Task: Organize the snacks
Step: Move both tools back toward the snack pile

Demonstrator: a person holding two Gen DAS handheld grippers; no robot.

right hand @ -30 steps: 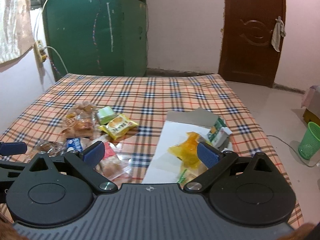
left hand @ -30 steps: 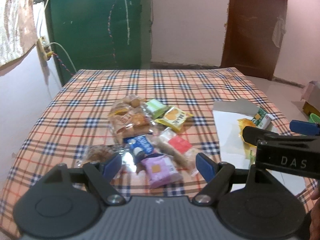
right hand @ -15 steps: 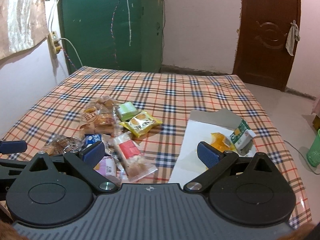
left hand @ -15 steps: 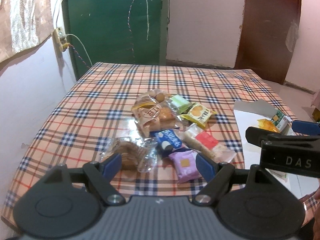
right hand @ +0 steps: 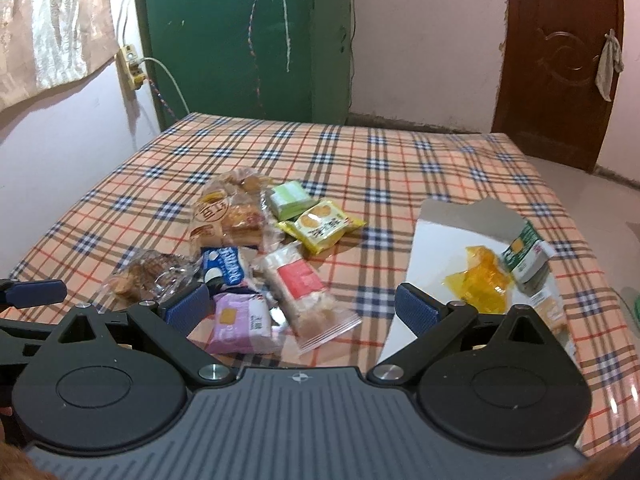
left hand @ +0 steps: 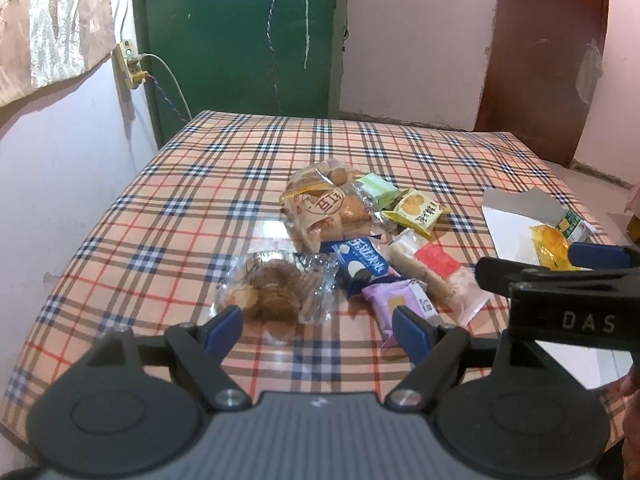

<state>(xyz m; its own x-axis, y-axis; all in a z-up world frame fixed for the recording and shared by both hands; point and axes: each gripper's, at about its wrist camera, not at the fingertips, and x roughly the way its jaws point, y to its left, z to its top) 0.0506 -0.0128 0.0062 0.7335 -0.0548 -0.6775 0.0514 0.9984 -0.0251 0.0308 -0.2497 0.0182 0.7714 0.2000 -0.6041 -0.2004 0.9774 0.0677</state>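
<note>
Snacks [right hand: 260, 252] lie heaped at centre frame on the plaid table [right hand: 400, 160]. Only the right wrist view shows the white tray's [right hand: 436, 248] contents fully: an orange wrapper [right hand: 480, 284] and a green carton [right hand: 524, 256]. Both cameras have pulled back since a second ago. The left gripper [left hand: 318, 328] and right gripper [right hand: 300, 306] gape wide, holding nothing.

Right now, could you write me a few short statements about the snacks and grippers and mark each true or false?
1. Both grippers, left and right, are open and empty. True.
2. The purple packet lies on the white sheet. False: it lies on the plaid cloth.
3. The orange wrapper lies on the sheet. True.
4. The green packet is in the left gripper. False: it lies on the cloth.
</note>
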